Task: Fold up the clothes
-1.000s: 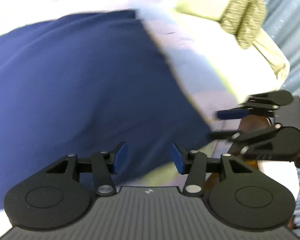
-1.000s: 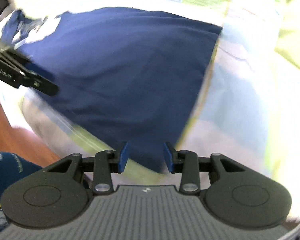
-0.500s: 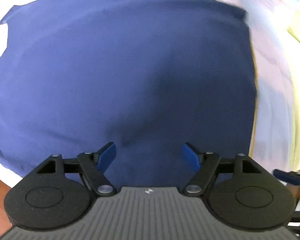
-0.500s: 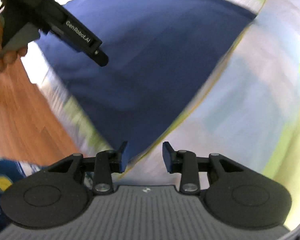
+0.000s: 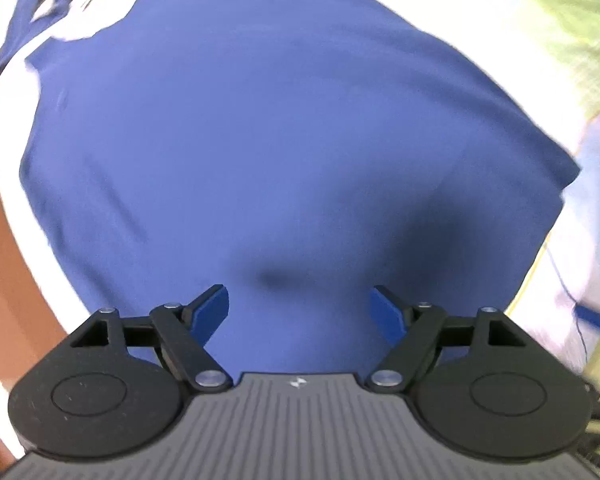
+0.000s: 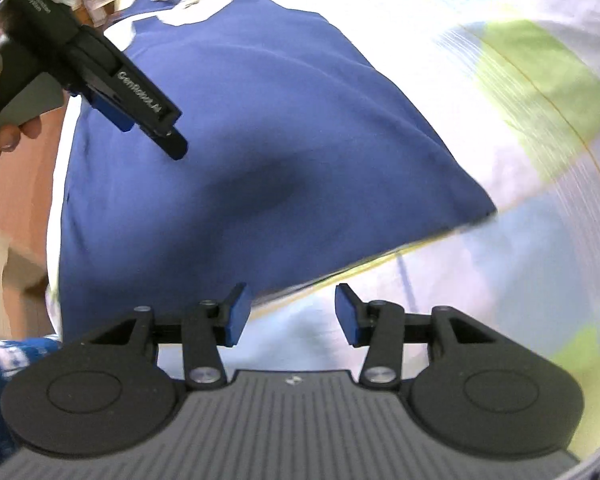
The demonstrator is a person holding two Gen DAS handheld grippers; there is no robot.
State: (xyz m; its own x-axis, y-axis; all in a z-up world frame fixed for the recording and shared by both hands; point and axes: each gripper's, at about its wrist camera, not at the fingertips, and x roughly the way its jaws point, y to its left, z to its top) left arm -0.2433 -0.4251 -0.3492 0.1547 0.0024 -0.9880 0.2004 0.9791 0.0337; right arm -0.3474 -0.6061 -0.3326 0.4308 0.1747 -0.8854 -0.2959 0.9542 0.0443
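Note:
A dark blue garment [image 5: 260,140] lies spread flat on a bed and fills most of the left wrist view. My left gripper [image 5: 300,312] points down over its lower middle with the jaws opening wide and only flat cloth below them. In the right wrist view the same garment [image 6: 240,152] lies up and left. My right gripper [image 6: 290,314] hovers just off its near hem over the sheet, its jaws opening, nothing between them. The left gripper [image 6: 148,120], held by a hand, shows at the upper left there.
The bed sheet [image 6: 520,140] has pale blue, white and lime-green blocks and extends to the right of the garment. A brown wooden floor [image 5: 8,280] lies past the bed's left edge. A patterned blue cloth [image 6: 4,364] shows at the lower left of the right wrist view.
Both grippers swung across the bed and rolled. The left one came over the middle of the blue garment and opened wider. The right one slid off the cloth past its hem and widened slightly.

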